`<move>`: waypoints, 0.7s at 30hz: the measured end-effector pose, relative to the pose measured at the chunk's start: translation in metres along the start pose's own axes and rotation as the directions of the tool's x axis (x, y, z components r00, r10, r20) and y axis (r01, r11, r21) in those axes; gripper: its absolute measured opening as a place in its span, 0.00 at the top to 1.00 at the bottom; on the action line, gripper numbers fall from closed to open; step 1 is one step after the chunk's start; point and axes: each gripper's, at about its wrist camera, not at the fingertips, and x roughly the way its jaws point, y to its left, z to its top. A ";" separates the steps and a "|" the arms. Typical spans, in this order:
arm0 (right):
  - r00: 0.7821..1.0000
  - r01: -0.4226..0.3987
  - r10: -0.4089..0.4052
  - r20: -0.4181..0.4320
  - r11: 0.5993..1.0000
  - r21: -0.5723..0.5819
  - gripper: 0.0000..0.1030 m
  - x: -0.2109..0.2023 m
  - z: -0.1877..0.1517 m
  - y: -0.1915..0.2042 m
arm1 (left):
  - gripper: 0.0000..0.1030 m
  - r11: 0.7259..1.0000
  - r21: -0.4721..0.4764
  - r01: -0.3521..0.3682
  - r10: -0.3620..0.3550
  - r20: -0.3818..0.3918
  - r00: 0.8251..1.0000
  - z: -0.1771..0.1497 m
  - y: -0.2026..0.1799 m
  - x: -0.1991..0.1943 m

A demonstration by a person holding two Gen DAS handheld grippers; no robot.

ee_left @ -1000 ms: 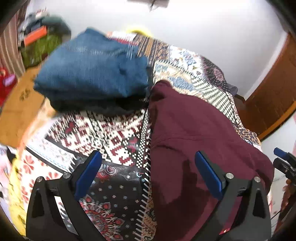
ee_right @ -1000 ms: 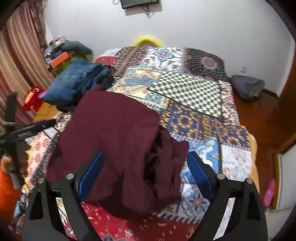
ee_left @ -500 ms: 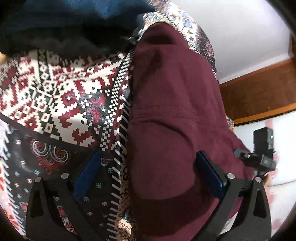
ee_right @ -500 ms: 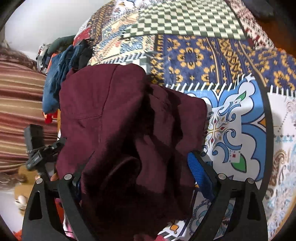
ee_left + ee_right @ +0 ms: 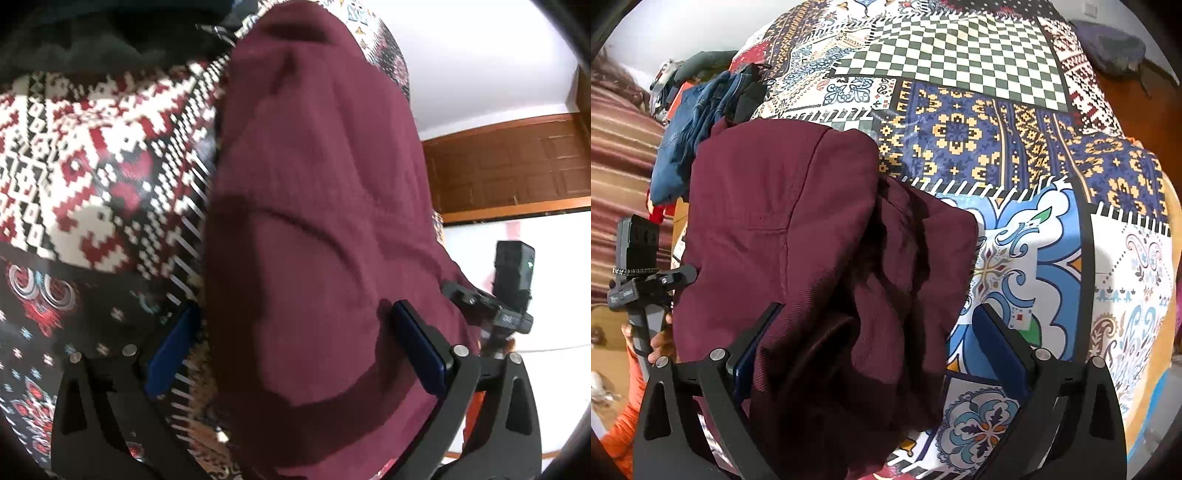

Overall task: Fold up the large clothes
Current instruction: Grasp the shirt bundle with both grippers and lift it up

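A large maroon garment (image 5: 317,229) lies bunched on a patchwork bedspread (image 5: 85,155); it also shows in the right wrist view (image 5: 798,229). My left gripper (image 5: 295,350) is open, its blue-padded fingers (image 5: 421,350) straddling the garment's near left edge. My right gripper (image 5: 882,350) is open, with its jaws either side of the garment's crumpled near right part. Neither is closed on the cloth. The right gripper's body shows at the right of the left wrist view (image 5: 509,295), and the left gripper's body at the left of the right wrist view (image 5: 639,273).
Folded blue jeans (image 5: 690,140) sit beyond the garment at the bed's left side. The bedspread (image 5: 1015,166) stretches far and right. A striped curtain (image 5: 617,155) is on the left, a wooden door (image 5: 517,166) to the right, and a dark bag (image 5: 1108,48) on the floor.
Both grippers have moved down and forward onto the maroon garment, which now fills the space between their open jaws. The jeans have slid out of the left wrist view.
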 end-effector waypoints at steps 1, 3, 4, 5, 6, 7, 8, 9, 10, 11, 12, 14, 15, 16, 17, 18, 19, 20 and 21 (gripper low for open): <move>1.000 -0.022 0.022 -0.004 1.000 0.018 0.00 0.004 0.002 -0.006 | 0.00 1.000 0.006 -0.001 0.001 0.001 1.000 -0.001 0.000 0.001; 0.994 -0.102 0.103 -0.023 0.992 0.070 0.00 0.012 0.007 -0.020 | 0.00 1.000 0.002 0.005 -0.005 -0.001 1.000 0.000 -0.002 0.005; 0.991 -0.128 0.131 -0.030 0.987 0.094 0.00 0.015 0.008 -0.025 | 0.00 1.000 -0.005 0.012 -0.012 -0.001 1.000 0.001 -0.003 0.008; 0.988 -0.143 0.147 -0.036 0.983 0.112 0.00 0.019 0.011 -0.028 | 0.00 1.000 -0.005 0.017 -0.017 -0.003 1.000 0.003 -0.004 0.010; 0.987 -0.147 0.153 -0.041 0.982 0.123 0.00 0.022 0.014 -0.030 | 0.00 1.000 -0.002 0.018 -0.018 -0.005 1.000 0.005 -0.006 0.013; 0.988 -0.144 0.151 -0.045 0.981 0.127 0.00 0.024 0.016 -0.029 | 0.00 1.000 0.000 0.017 -0.017 -0.005 1.000 0.009 -0.007 0.015; 0.988 -0.139 0.146 -0.046 0.982 0.127 0.00 0.026 0.017 -0.029 | 0.00 1.000 0.007 0.013 -0.013 -0.006 1.000 0.012 -0.010 0.019; 0.989 -0.136 0.143 -0.044 0.982 0.129 0.00 0.027 0.019 -0.028 | 0.00 1.000 0.014 0.009 -0.009 -0.006 1.000 0.015 -0.015 0.023; 0.989 -0.136 0.142 -0.036 0.982 0.132 0.00 0.029 0.019 -0.026 | 0.00 1.000 0.016 0.007 -0.007 -0.007 1.000 0.017 -0.018 0.026; 0.989 -0.137 0.143 -0.031 0.982 0.132 0.00 0.029 0.019 -0.025 | 0.00 1.000 0.014 0.003 -0.003 -0.009 1.000 0.019 -0.021 0.030; 0.989 -0.141 0.146 -0.028 0.981 0.132 0.00 0.030 0.020 -0.023 | 0.00 1.000 0.011 0.002 -0.002 -0.010 1.000 0.020 -0.023 0.031; 0.987 -0.155 0.159 -0.022 0.980 0.126 0.00 0.030 0.019 -0.022 | 0.00 1.000 0.005 0.003 -0.003 -0.010 1.000 0.021 -0.027 0.033; 0.986 -0.165 0.168 -0.013 0.979 0.123 0.03 0.026 0.016 -0.022 | 0.01 1.000 0.007 0.007 -0.007 -0.006 1.000 0.021 -0.028 0.034; 0.983 -0.182 0.183 0.004 0.976 0.122 0.10 0.024 0.014 -0.021 | 0.03 1.000 0.008 0.004 -0.004 0.001 1.000 0.019 -0.027 0.035; 0.982 -0.187 0.187 0.014 0.975 0.122 0.18 0.023 0.013 -0.019 | 0.09 1.000 0.007 -0.004 0.004 0.009 1.000 0.014 -0.027 0.030; 0.982 -0.188 0.188 0.016 0.975 0.122 0.22 0.021 0.012 -0.018 | 0.11 1.000 0.008 -0.014 0.014 0.018 1.000 0.010 -0.028 0.026; 0.983 -0.184 0.182 0.021 0.975 0.121 0.27 0.019 0.011 -0.016 | 0.14 1.000 0.011 -0.018 0.018 0.027 0.999 0.009 -0.030 0.025; 0.984 -0.180 0.178 0.024 0.977 0.118 0.33 0.017 0.011 -0.014 | 0.19 1.000 0.010 -0.021 0.021 0.035 0.999 0.008 -0.030 0.025; 0.984 -0.176 0.175 0.024 0.977 0.117 0.36 0.015 0.011 -0.011 | 0.21 1.000 0.007 -0.020 0.019 0.044 0.999 0.007 -0.031 0.024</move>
